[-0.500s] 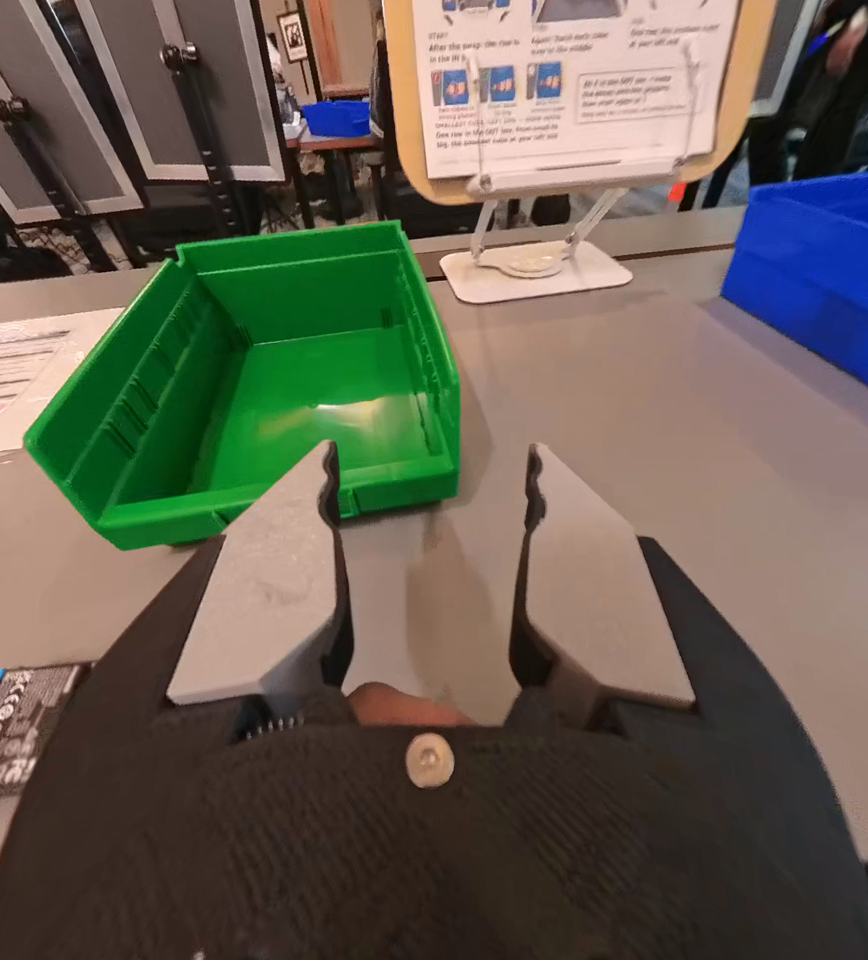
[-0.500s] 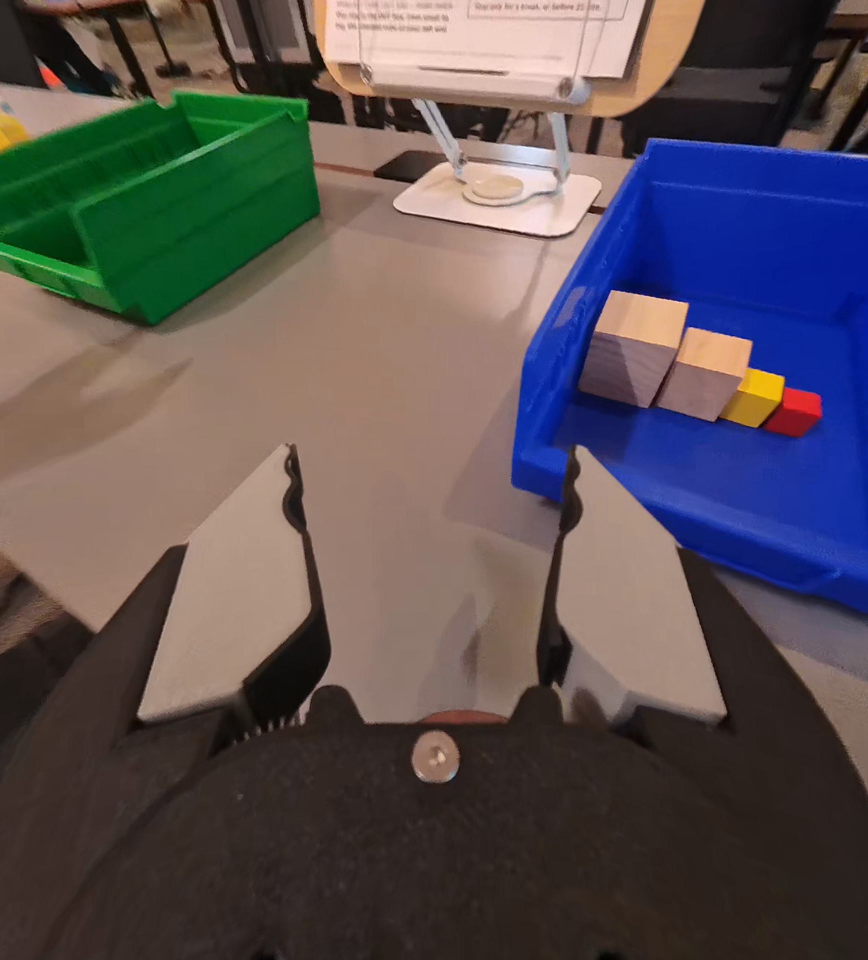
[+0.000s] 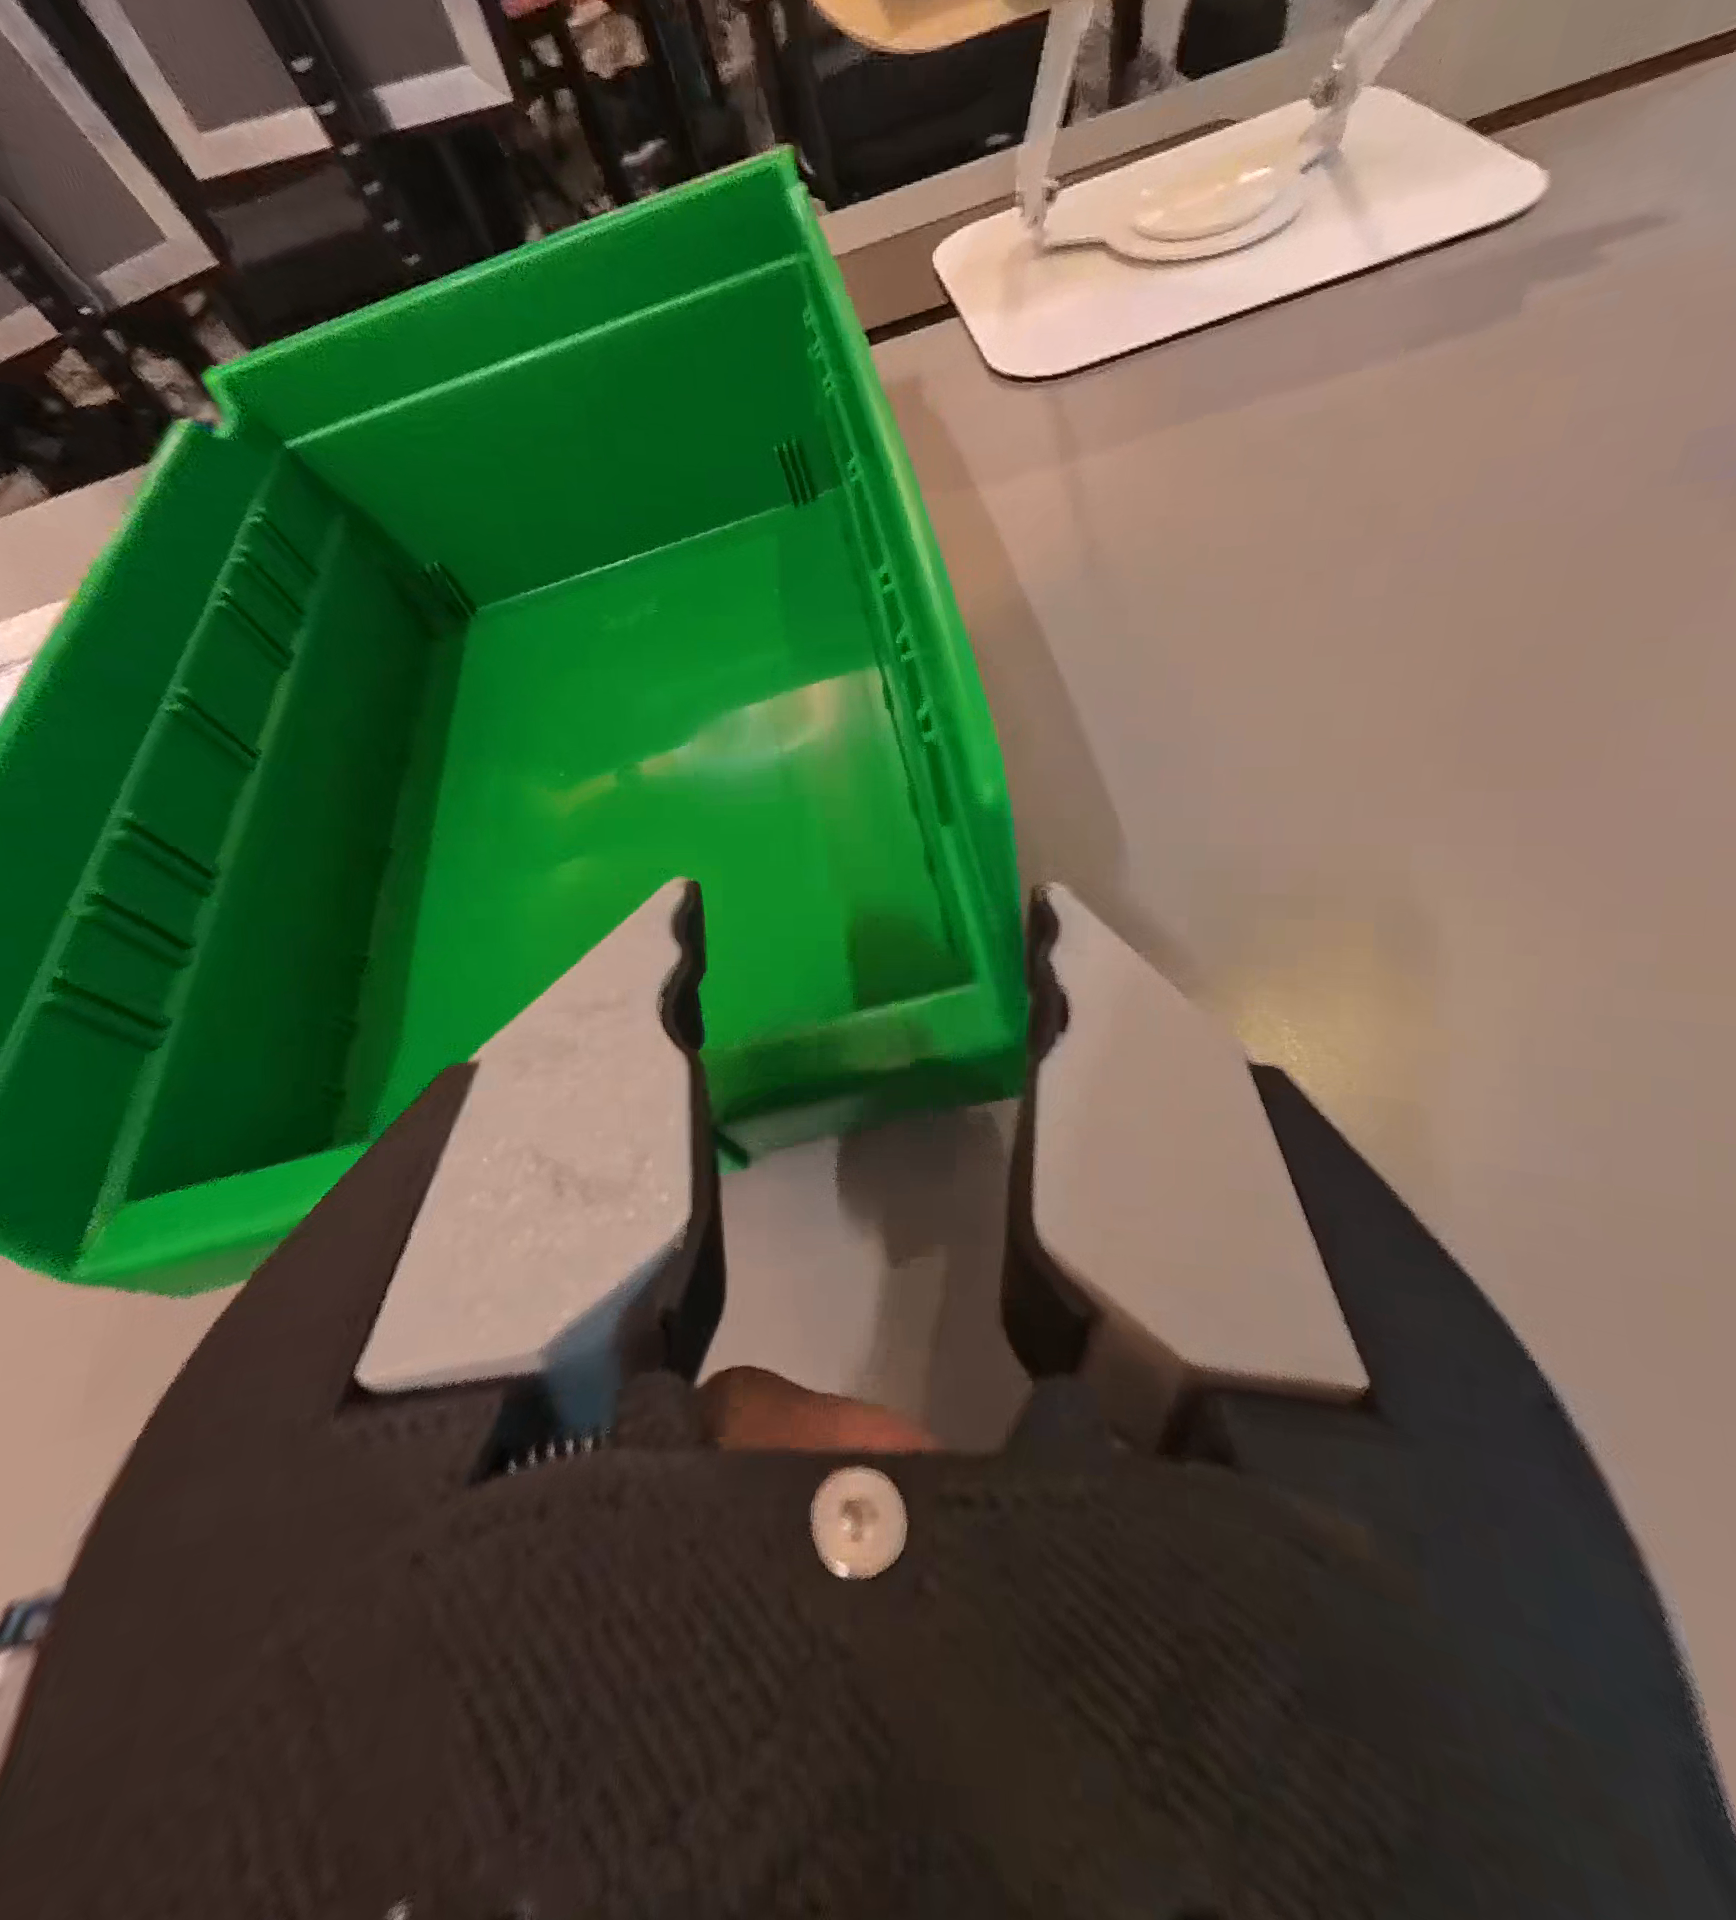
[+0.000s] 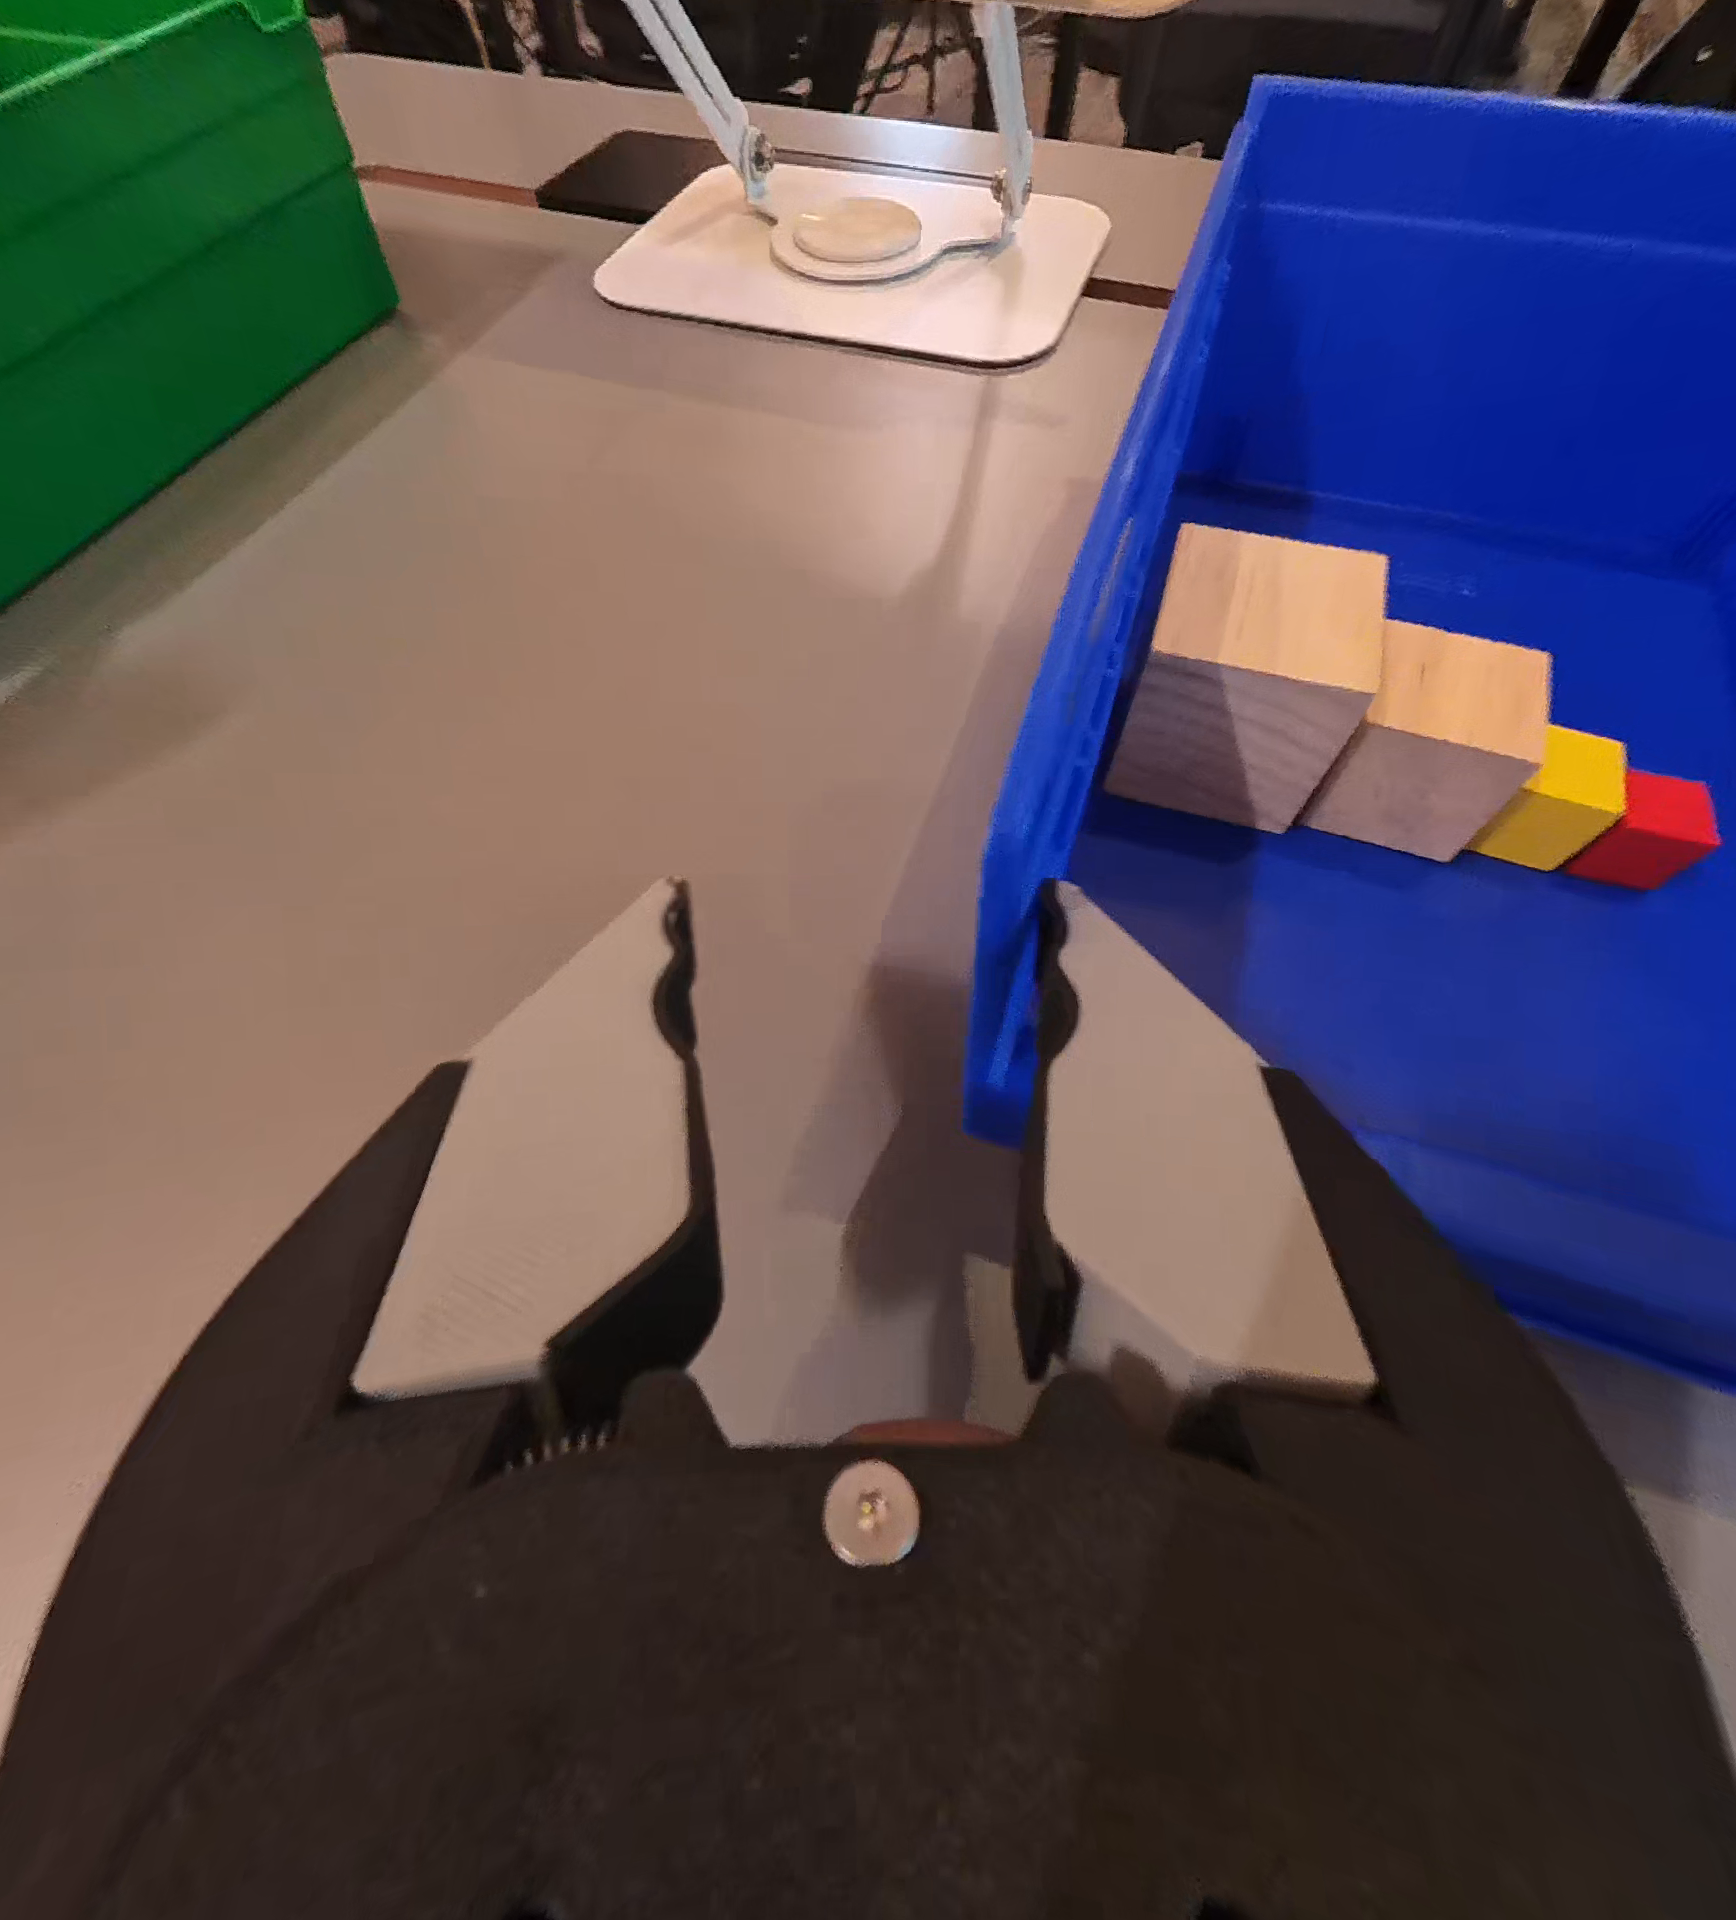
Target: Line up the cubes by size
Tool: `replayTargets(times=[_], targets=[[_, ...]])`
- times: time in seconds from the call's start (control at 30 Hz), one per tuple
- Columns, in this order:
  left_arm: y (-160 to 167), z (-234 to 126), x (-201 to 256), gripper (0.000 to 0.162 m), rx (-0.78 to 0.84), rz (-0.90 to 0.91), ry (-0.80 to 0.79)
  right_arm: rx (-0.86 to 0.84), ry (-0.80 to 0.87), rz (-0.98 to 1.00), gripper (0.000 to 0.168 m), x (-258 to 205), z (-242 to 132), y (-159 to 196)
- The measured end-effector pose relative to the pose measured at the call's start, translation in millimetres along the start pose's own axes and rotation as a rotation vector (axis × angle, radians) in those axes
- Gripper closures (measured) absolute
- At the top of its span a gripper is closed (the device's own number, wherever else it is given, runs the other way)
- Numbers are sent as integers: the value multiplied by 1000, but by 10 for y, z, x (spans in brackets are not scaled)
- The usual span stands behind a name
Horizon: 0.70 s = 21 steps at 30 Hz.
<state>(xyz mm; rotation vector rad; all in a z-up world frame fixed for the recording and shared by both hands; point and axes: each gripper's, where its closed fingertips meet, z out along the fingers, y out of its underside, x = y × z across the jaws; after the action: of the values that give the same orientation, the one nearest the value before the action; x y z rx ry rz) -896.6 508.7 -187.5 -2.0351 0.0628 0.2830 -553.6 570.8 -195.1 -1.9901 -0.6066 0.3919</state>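
Left wrist view: the left gripper (image 3: 859,961), jaws apart and empty, hangs over the near right corner of the bare green bin (image 3: 251,790); no cubes here.

Right wrist view: the right gripper (image 4: 862,966), jaws apart, sits beside the blue bin (image 4: 1072,790). The cubes (image 4: 1404,717) lie upper right, their row stepping down rightward, nearer this hand.

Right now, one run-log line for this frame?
left gripper: open, empty, at green bin | right gripper: open, empty | blue bin: four cubes in row, large to small
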Motion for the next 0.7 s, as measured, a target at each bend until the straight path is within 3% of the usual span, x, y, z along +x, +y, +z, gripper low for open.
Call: replayTargets(times=[0.03, 0.1, 0.27, 0.43, 0.7], targets=[[-5, 22, 43, 113, 1, -3, 25, -4, 28, -11, 117, 55, 2, 3], [2, 42, 80, 157, -10, 10, 27, 0, 87, -40, 160, 194, -33, 6], [-20, -21, -77, 160, 41, 40, -45, 4, 104, -25, 163, 302, -143, 65], [-233, -307, -265, 162, 148, -28, -18, 4, 127, -31, 165, 320, -222, 104], [-825, -993, -470, 162, 365, -103, -11, 24, 66, -18, 159, -226, -84, 37]])
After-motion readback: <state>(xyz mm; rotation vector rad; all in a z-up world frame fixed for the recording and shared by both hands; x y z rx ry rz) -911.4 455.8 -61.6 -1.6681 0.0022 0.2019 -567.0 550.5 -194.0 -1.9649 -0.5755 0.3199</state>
